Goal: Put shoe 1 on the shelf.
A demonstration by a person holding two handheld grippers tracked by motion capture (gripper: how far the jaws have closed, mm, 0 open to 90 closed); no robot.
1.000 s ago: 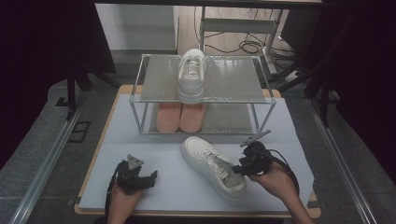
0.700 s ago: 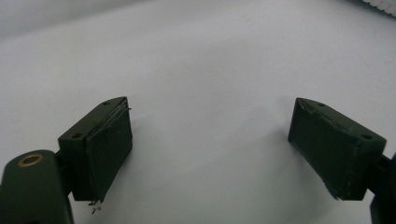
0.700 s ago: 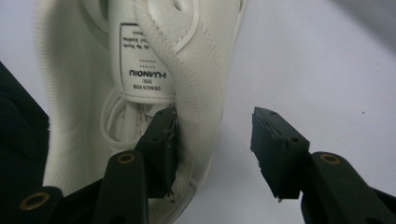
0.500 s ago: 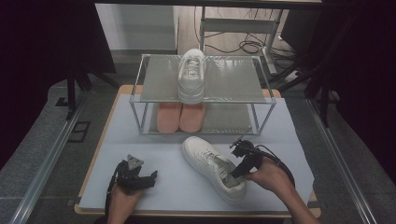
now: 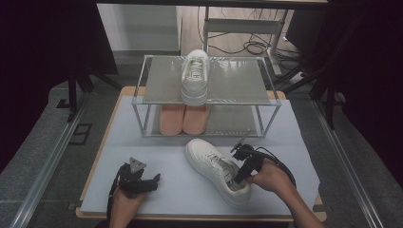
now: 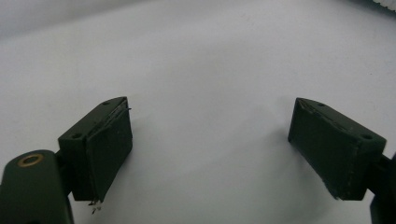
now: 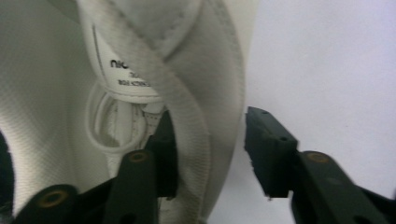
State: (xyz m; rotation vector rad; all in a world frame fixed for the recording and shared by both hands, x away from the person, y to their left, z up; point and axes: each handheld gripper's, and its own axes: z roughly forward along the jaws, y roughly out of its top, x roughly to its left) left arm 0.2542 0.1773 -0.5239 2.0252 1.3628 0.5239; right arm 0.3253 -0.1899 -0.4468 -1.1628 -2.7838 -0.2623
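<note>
High view: a white sneaker lies on the pale desk in front of a two-level rack, its toe toward the rack and its heel toward the person. The right claw reaches down at the heel end, at the shoe's right side by the opening. Right gripper view shows how it sits there: one jaw is inside the sneaker, against the inner lining by the tongue label, and the other stands outside over the desk, so the padded collar wall runs between them. The jaws have just been closing, yet a gap remains between the outer jaw and the collar; the wall is straddled, not pinched.

The left claw rests low on the desk, well apart from the sneaker to its left, jaws spread wide over bare surface.

A second white sneaker stands on the rack's top shelf, and a pair of salmon-pink soles lies on the lower one.
</note>
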